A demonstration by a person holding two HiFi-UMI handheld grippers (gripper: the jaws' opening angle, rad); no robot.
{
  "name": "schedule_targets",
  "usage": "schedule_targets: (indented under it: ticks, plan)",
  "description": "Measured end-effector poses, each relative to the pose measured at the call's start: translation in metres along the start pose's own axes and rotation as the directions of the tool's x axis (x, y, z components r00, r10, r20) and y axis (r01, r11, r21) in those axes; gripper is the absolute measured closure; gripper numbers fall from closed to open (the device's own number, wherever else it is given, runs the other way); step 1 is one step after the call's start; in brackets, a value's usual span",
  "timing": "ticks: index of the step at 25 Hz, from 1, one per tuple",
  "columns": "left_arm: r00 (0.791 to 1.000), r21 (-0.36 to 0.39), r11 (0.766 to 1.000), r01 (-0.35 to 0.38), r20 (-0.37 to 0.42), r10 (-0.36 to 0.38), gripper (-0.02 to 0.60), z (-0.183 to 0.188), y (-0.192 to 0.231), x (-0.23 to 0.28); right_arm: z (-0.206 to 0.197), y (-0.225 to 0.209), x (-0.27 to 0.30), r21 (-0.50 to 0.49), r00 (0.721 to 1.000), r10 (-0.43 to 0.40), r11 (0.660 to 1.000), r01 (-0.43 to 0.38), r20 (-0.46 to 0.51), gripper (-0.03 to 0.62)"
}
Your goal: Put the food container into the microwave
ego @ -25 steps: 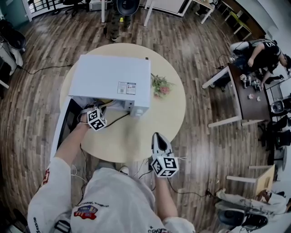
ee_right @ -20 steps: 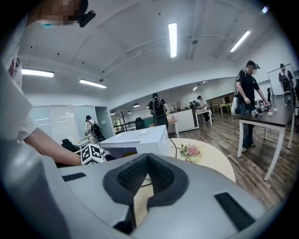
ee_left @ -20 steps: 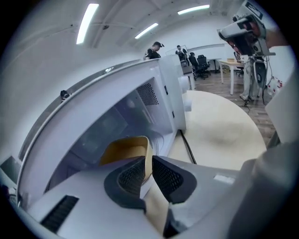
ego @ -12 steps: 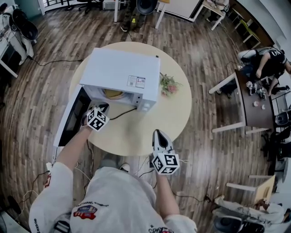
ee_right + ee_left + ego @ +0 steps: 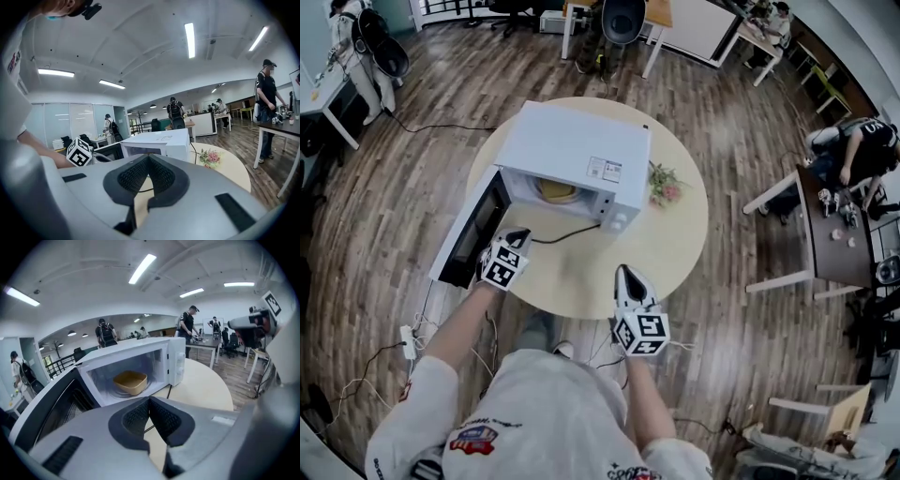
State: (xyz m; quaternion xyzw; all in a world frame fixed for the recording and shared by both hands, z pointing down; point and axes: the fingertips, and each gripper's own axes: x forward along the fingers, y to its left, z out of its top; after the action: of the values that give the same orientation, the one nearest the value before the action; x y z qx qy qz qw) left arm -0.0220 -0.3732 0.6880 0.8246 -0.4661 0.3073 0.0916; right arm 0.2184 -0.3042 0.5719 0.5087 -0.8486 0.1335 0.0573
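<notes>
Head view, nearest the person: the right gripper (image 5: 624, 275) is held over the table's (image 5: 675, 239) 6 o'clock edge, pointing toward 12 o'clock. Its jaws are pressed together with nothing between them, as the right gripper view confirms. The left gripper (image 5: 517, 235) is at the table's 8 o'clock edge, just beside the free end of the open door (image 5: 469, 230). It faces the oven opening, and its jaws likewise meet tip to tip and hold nothing. A dark cable (image 5: 567, 234) lies on the table between the left gripper and the microwave (image 5: 577, 150). The microwave occupies the table's 11 o'clock portion, its door swung out toward 7 o'clock. The food container (image 5: 556, 191), a tan open tray, rests inside the cavity, well apart from both grippers. A small bunch of flowers (image 5: 664, 184) lies at the microwave's 3 o'clock side. Farther off, at 3 o'clock, a person (image 5: 861, 150) bends over another table.
</notes>
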Motion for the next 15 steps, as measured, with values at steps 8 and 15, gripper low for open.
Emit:
schedule_targets:
  ticks: [8, 15]
  plan:
    - [0.987, -0.075, 0.997, -0.028, 0.153, 0.040, 0.577, 0.028, -0.018, -0.068, 0.007, 0.031, -0.012, -0.062, 0.999, 0.038, 0.997, -0.037, 0.020, 0.592]
    - [0.946, -0.135, 0.990, -0.035, 0.314, 0.077, 0.577, 0.075, -0.017, -0.125, 0.033, 0.049, -0.022, -0.137, 0.995, 0.039, 0.990, -0.027, 0.089, 0.592]
